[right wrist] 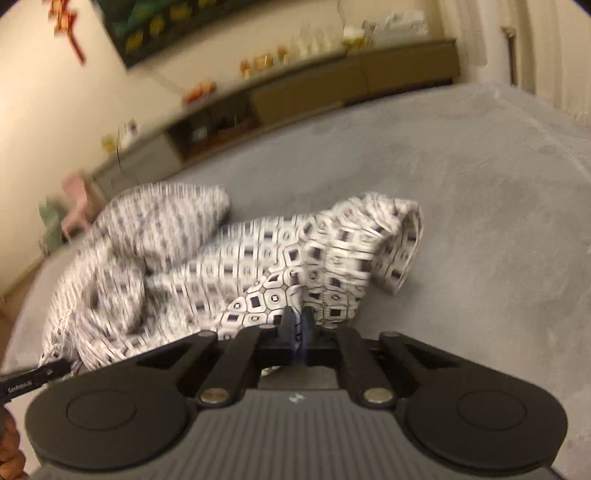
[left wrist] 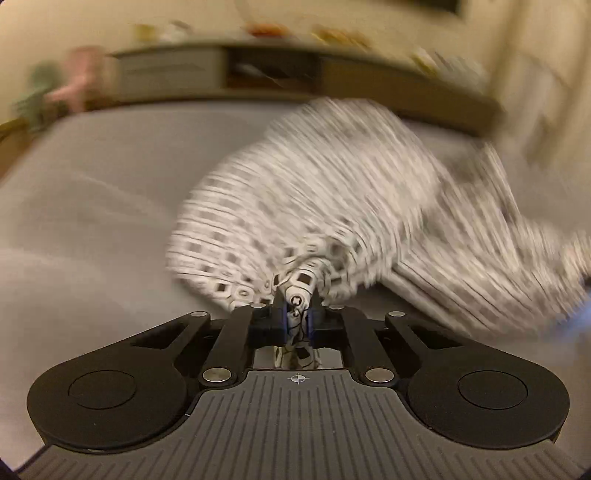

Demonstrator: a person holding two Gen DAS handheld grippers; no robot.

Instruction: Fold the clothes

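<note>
We have the left claw (left wrist: 295,306) and right claw (right wrist: 297,325) each clamped on the patterned garment (right wrist: 258,258), bunched on the grey bed (right wrist: 480,221) toward 12 o'clock; likely spreading it flat next.

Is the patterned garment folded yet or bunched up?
Bunched up. The garment lies crumpled in loose heaps on the grey bed, with each claw pinching an edge.

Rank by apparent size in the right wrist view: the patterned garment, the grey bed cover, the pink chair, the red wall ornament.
1. grey bed cover
2. patterned garment
3 and 4. pink chair and red wall ornament: they look alike in size, both far off and blurred, so unranked.
</note>
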